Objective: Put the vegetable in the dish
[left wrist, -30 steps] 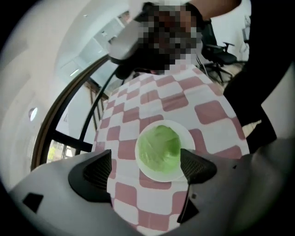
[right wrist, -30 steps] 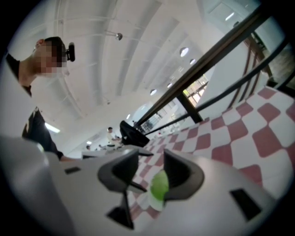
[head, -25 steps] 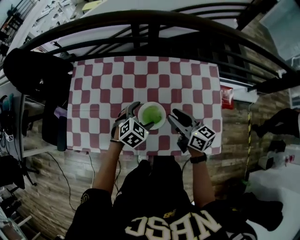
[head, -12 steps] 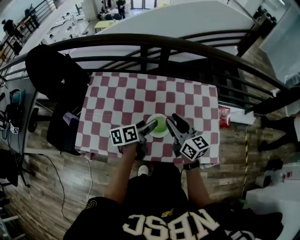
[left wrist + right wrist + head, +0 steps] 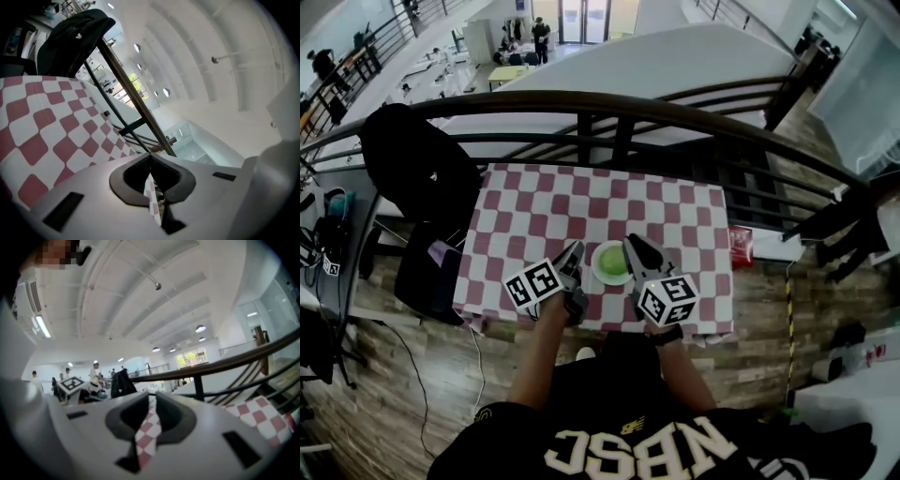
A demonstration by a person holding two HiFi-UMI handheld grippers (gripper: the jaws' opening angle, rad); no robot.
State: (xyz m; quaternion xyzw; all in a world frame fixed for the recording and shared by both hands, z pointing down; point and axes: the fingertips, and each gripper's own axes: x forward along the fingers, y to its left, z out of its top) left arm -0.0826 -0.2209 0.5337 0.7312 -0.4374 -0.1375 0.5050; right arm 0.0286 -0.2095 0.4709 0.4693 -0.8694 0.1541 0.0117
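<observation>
A: Claw states?
B: Two grippers. Left gripper (image 5: 576, 249): jaws pressed together, nothing held. Right gripper (image 5: 631, 243): jaws have just been closing, a narrow gap remains, nothing between them.
A: Vegetable?
B: One green vegetable (image 5: 609, 264), in the one dish (image 5: 596, 253), between the grippers near the table (image 5: 539, 202)'s front edge. Bare checked cloth runs to the far edge, under one railing (image 5: 619, 105).
</observation>
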